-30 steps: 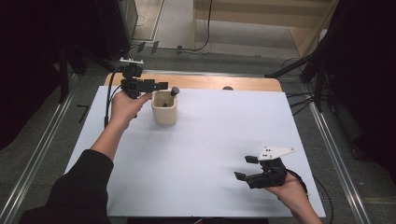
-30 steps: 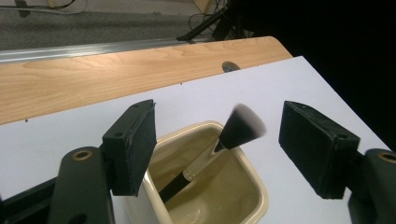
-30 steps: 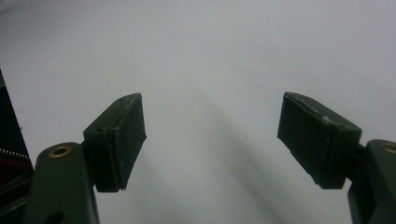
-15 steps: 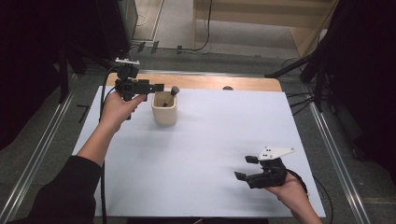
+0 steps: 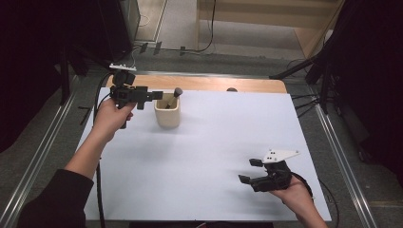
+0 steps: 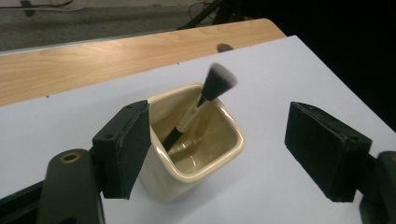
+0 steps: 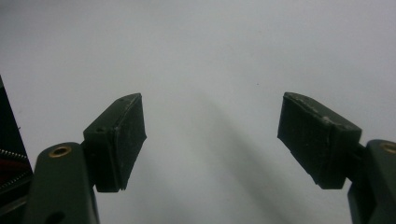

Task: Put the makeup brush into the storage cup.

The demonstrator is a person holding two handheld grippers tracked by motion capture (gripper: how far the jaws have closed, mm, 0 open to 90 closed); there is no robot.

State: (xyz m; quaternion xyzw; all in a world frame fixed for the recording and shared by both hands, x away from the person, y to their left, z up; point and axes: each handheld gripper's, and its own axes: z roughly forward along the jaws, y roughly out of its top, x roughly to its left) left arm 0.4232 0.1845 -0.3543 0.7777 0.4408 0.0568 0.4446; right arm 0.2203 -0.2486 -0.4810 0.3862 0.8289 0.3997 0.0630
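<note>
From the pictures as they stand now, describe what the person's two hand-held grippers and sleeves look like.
Both the left gripper and the right gripper are black, each with two blocky jaws faced with flat dark pads and brass-coloured pivot rings. A pale three-cornered plate with small holes tops each. A black cable trails from the left one. The left arm wears a black sleeve.

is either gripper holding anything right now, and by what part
Nothing is held. The left gripper has just been opening, apart from the brush in the cream cup. The right gripper is open over the white table.

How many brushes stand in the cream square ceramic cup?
1: a black-handled makeup brush leans inside the cream square ceramic cup at the table's far left; the cup's bottom shows nothing else.
</note>
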